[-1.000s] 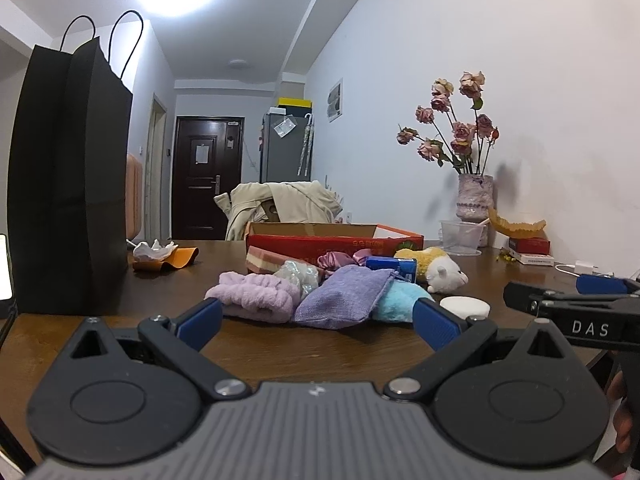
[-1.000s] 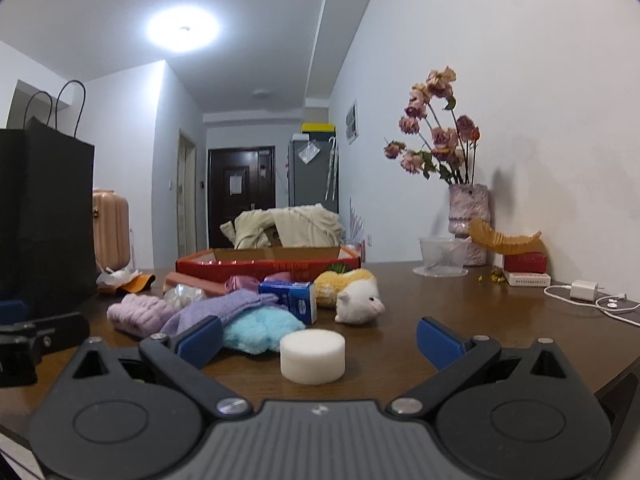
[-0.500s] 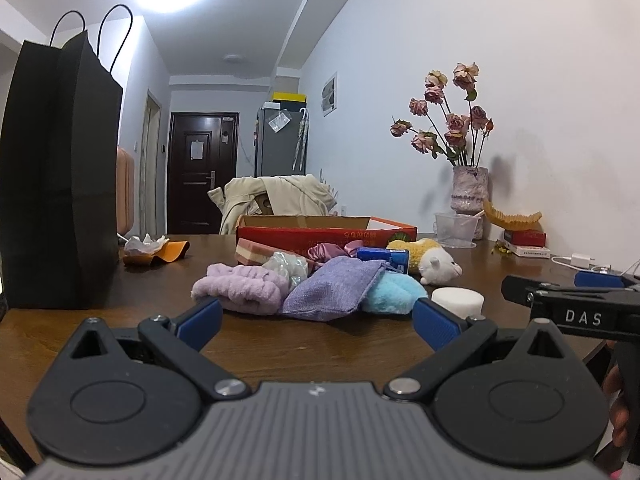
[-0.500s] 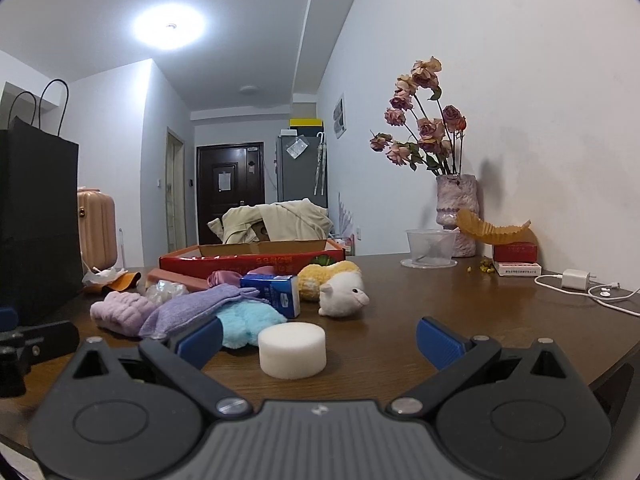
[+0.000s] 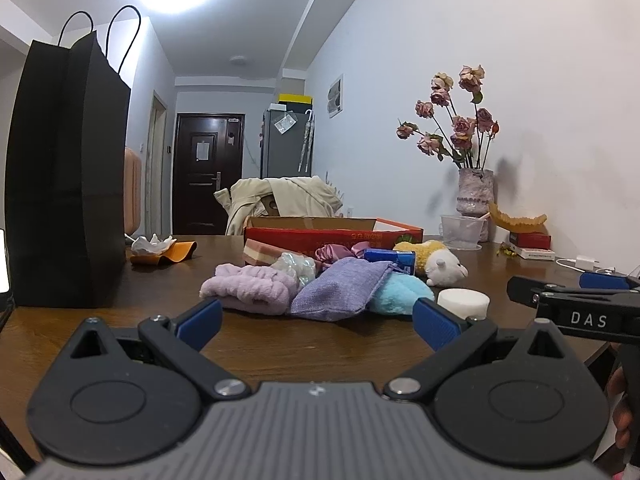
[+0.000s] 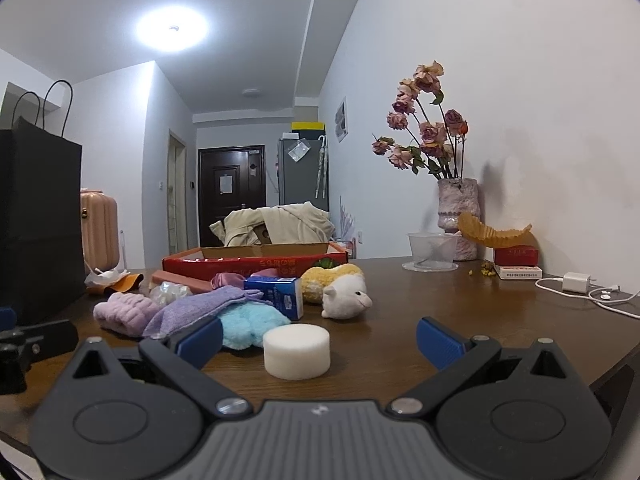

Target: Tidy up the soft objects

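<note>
A heap of soft things lies mid-table: a lilac headband [image 5: 250, 286] [image 6: 126, 312], a purple pouch [image 5: 340, 290] [image 6: 192, 312], a light blue plush [image 5: 400, 294] [image 6: 250, 322], a white and yellow sheep toy [image 5: 438, 266] [image 6: 344, 292], a blue tissue pack [image 5: 394, 260] [image 6: 280, 294] and a white round sponge [image 5: 464, 302] [image 6: 297, 352]. Behind them stands a red cardboard box [image 5: 332, 234] [image 6: 256, 262]. My left gripper [image 5: 316, 322] is open, short of the pouch. My right gripper [image 6: 318, 338] is open, with the sponge just ahead between its fingers.
A tall black paper bag [image 5: 66, 184] stands at the table's left. A vase of dried roses [image 6: 456, 216], a clear plastic bowl [image 6: 432, 250], small boxes [image 6: 516, 262] and a white charger with cable [image 6: 576, 284] line the right wall side. Orange wrapper [image 5: 164, 252] lies far left.
Both views have shifted slightly, the left camera dipping then rising. The right gripper has drawn nearer to the white sponge. Both grippers stayed open.
</note>
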Demonstrator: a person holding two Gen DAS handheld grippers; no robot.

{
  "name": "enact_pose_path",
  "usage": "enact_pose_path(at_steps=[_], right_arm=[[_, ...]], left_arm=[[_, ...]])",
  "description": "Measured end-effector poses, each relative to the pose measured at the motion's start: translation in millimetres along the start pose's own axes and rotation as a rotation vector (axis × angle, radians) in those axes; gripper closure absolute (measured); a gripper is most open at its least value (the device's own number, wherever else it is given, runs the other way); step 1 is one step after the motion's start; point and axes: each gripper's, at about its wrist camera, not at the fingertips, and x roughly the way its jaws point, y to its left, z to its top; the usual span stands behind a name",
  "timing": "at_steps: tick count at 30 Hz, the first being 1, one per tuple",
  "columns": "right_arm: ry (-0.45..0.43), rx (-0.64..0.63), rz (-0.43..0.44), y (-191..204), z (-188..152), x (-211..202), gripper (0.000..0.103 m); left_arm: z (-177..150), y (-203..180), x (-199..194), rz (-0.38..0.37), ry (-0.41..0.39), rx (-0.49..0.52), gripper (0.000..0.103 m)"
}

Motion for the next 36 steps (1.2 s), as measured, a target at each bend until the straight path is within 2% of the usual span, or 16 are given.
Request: enact_pose_path(at_steps=[28,36], right_arm=[[-0.010,-0.008,0.002,1,-1,0,0.000],[0.033,0.015,0.024,-4,15,25,0.000]], left_arm=[[3,2,5,-0.002,0.010,-0.017,0.000],[22,6,35,0.011,0.078,-0.029,0.000]])
